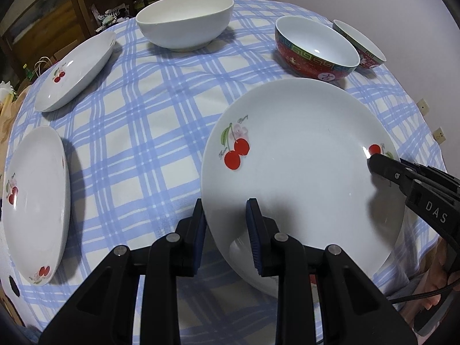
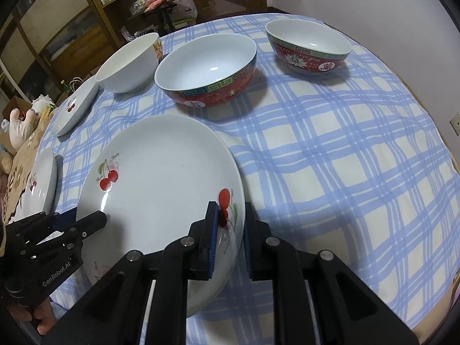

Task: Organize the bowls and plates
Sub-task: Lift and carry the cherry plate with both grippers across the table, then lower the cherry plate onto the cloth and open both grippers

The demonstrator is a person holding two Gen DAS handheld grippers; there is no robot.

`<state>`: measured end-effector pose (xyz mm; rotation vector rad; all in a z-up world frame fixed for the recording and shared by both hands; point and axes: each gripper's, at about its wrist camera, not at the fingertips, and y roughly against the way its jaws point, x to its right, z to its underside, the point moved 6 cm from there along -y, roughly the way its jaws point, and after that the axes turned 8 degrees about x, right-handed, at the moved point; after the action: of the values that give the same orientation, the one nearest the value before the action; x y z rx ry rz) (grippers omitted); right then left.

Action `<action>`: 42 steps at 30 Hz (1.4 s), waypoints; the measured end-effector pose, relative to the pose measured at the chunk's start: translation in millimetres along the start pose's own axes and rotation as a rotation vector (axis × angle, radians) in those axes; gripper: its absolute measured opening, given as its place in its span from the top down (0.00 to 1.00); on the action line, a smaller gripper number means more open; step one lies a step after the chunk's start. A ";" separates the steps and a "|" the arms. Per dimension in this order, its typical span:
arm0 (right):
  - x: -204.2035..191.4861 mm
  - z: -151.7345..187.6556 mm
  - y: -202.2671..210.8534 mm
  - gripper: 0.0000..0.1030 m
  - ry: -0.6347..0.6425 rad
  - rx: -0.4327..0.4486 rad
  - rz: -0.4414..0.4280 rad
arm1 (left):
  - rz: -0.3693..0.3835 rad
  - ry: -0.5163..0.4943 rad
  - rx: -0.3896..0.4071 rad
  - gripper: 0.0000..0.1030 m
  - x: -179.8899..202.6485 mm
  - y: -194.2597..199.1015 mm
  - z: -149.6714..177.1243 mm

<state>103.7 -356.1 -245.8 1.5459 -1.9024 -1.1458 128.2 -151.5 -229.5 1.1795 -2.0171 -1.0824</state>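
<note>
My left hand-held gripper (image 1: pixel 225 215) and right hand-held gripper (image 2: pixel 230 215) each clamp the white cherry-printed ceramic plate's (image 1: pixel 302 155) rim; uneven lifting could let it slip onto the table (image 1: pixel 143 132).

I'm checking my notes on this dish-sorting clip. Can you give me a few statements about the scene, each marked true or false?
1. Both grippers grip the same cherry plate, the left gripper on one side of its rim and the right gripper on the other. True.
2. The two red patterned bowls are stacked one inside the other. False: the nearer red bowl and the farther red bowl stand apart on the checked tablecloth.
3. A plain white bowl stands upright on the cloth. True.
4. The gripped plate is the only cherry plate in view. False: two more cherry plates lie on the cloth.
</note>
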 end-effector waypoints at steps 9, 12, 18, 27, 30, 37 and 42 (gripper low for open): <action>-0.8 0.3 -0.1 0.83 -0.001 -0.001 0.000 | -0.014 -0.009 0.008 0.75 1.6 0.4 1.5; -1.3 0.3 -0.1 0.83 0.001 -0.001 0.001 | -0.013 -0.018 0.007 0.74 1.5 -0.2 2.0; -0.2 1.0 0.1 0.83 -0.003 -0.006 0.002 | -0.022 -0.029 0.003 0.73 1.7 0.5 2.7; 3.3 -2.1 9.0 0.83 -0.007 0.028 0.022 | -0.038 -0.006 0.000 0.72 -5.9 7.7 4.4; 3.1 -2.5 11.8 0.76 -0.005 0.031 0.020 | -0.045 0.000 0.001 0.71 -8.8 12.8 5.9; 3.9 -6.4 26.7 0.50 -0.008 0.080 0.027 | -0.071 0.002 0.013 0.62 -15.1 31.2 7.0; 0.6 -11.0 35.2 0.41 -0.003 0.112 0.015 | -0.117 -0.024 0.047 0.43 -23.3 47.8 1.1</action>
<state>91.2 -359.0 -211.2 1.5864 -2.0071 -1.0517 117.2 -116.7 -190.8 1.3284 -2.0229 -1.1156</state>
